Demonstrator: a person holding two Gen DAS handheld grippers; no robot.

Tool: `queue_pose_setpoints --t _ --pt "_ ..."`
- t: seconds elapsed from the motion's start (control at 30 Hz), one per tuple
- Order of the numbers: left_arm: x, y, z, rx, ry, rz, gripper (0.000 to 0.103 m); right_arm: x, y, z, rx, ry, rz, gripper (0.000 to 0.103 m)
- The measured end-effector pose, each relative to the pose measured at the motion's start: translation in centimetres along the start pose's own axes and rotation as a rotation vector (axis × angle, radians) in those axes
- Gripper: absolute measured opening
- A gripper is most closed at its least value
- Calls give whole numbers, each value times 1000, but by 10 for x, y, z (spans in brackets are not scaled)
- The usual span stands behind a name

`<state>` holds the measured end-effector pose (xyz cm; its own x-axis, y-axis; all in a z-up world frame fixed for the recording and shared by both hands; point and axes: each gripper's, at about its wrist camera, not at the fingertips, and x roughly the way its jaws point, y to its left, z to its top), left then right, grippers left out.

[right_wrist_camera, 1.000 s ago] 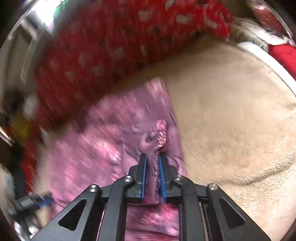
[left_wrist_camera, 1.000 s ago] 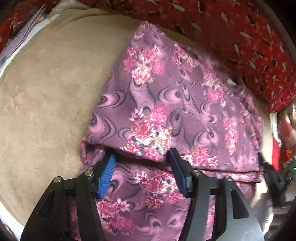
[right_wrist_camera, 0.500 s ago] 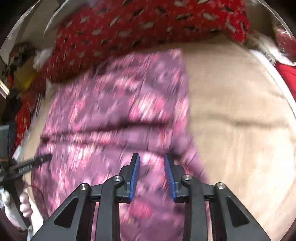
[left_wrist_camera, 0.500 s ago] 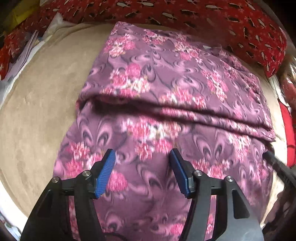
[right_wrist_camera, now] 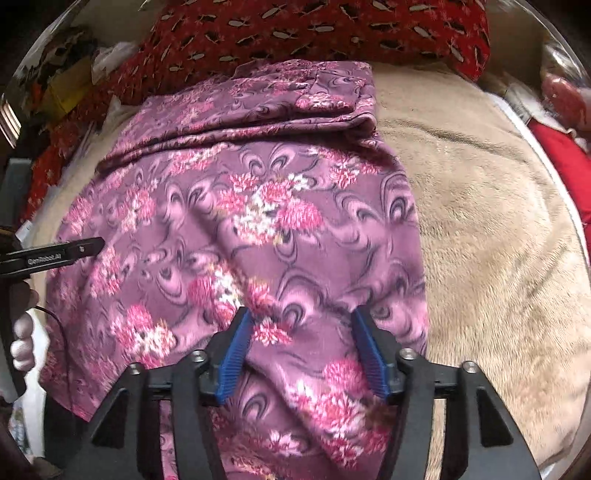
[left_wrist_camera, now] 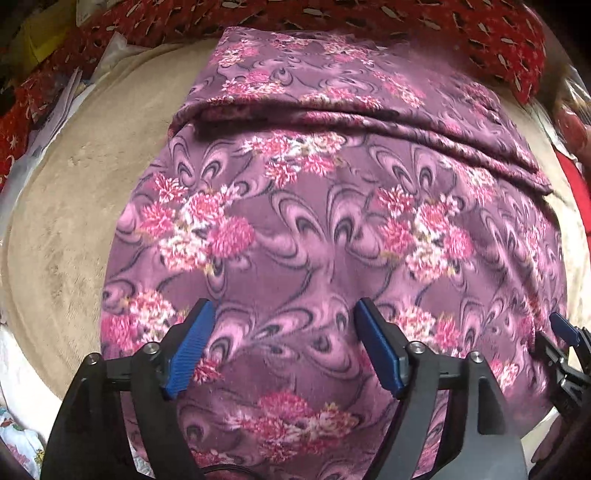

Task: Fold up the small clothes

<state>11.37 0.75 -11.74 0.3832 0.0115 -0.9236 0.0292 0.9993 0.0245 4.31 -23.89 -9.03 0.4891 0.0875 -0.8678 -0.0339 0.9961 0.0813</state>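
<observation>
Fingers of the left gripper (left_wrist_camera: 282, 334) stand wide apart, and they have just been opening more; nothing is pinched between the blue pads (left_wrist_camera: 190, 350), only the purple flowered cloth (left_wrist_camera: 332, 229) lying flat under them. The right gripper (right_wrist_camera: 301, 350) has its fingers wide too, and they have just been opening; its blue pads (right_wrist_camera: 234, 356) press on nothing, and the cloth (right_wrist_camera: 266, 221) lies loose below the gap, with a soft bump of it rising between the fingers. The cloth runs on ahead of both pairs of fingers. Farther ahead a thick fold crosses it from side to side, and past the fold there is one more flat part. The cloth lies on a tan fuzzy blanket (left_wrist_camera: 74, 206), which shows bare to the left of the left fingers and to the right of the right fingers (right_wrist_camera: 498, 240). Past the far end of the cloth is a red patterned fabric (right_wrist_camera: 332, 26). At the left edge of the right view, the left gripper (right_wrist_camera: 55, 254) sticks in over the cloth, and a hand (right_wrist_camera: 24, 339) holds its handle.
</observation>
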Motion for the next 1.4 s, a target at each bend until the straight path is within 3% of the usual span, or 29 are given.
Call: queue_pose_setpoints --t 0.13,0.3,0.43,0.57,0.67,0.77,0.93,1.1,1.2,1.3,1.37,1.4 --pt "0 6 -10 -17 31 -14 86 5 12 0 -40 -2 -61 73" --pt "1 11 -15 13 48 -31 89 7 11 0 -10 -2 -26 85" --pt "-15 26 -32 0 56 -97 88 0 20 -2 -58 18 -41 82" --pt "-35 64 -53 -46 50 -177 88 -27 5 -17 14 -12 13 81" --pt "-51 105 -68 -94 34 -193 88 -51 -19 -32 83 -33 39 81" --pt "-54 149 -89 -146 74 -221 88 -69 -44 -53 133 -31 78 83" --pt "-43 178 -124 -183 182 -300 88 -71 -67 -95 183 25 84 83" --pt "-39 178 -144 -231 265 -433 88 -52 -80 -123 318 89 248 84" --pt "-34 173 -150 -240 298 -463 88 -37 -75 -128 341 101 327 84" --pt "-34 169 -154 -248 317 -481 77 -23 -71 -131 334 127 375 77" --pt "-41 172 -158 -221 310 -452 41 -20 -67 -133 307 148 434 45" --pt "-43 171 -159 -207 306 -425 37 -19 -65 -134 292 164 471 27"
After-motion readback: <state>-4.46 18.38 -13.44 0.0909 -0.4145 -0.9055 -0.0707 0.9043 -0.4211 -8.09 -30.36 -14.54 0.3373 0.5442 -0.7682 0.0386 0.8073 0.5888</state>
